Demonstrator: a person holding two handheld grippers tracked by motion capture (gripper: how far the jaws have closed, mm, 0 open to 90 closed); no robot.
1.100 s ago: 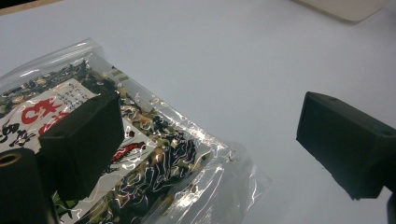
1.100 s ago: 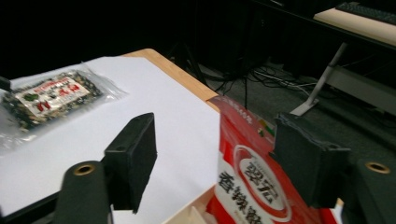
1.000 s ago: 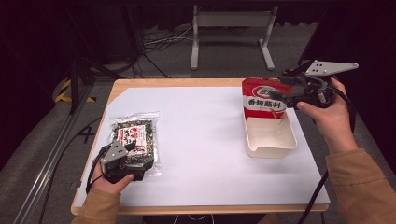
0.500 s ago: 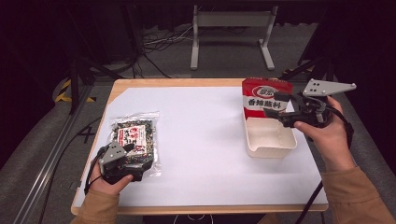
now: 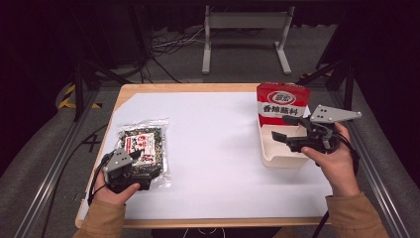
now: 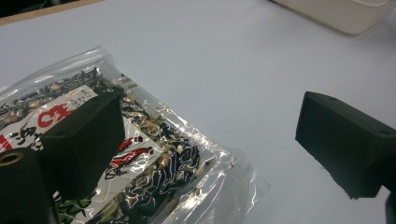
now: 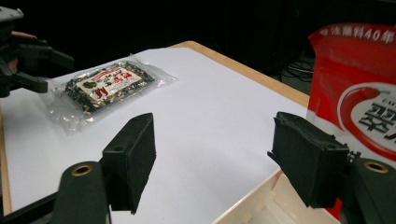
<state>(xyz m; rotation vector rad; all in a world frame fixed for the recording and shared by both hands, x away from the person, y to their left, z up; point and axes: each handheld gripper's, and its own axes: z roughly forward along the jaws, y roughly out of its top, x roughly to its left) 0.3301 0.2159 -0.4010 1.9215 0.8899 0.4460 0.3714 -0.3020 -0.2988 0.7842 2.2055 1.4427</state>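
Crinkly clear packet (image 5: 142,148) lies flat under my gaping left claw (image 5: 130,166); my right claw (image 5: 285,128), spread too, hovers over the smooth cream tray (image 5: 277,159).

Your clear plastic packet (image 5: 142,148) of dark, speckled mix is lying flat on the white sheet at the table's left, near your edge — its red-and-white label facing up, its film crinkling and catching glare (image 6: 154,158). Your red bag (image 5: 282,104) with white characters is standing upright at the far end of the cream tray (image 5: 271,157) on the right — well apart from the packet.
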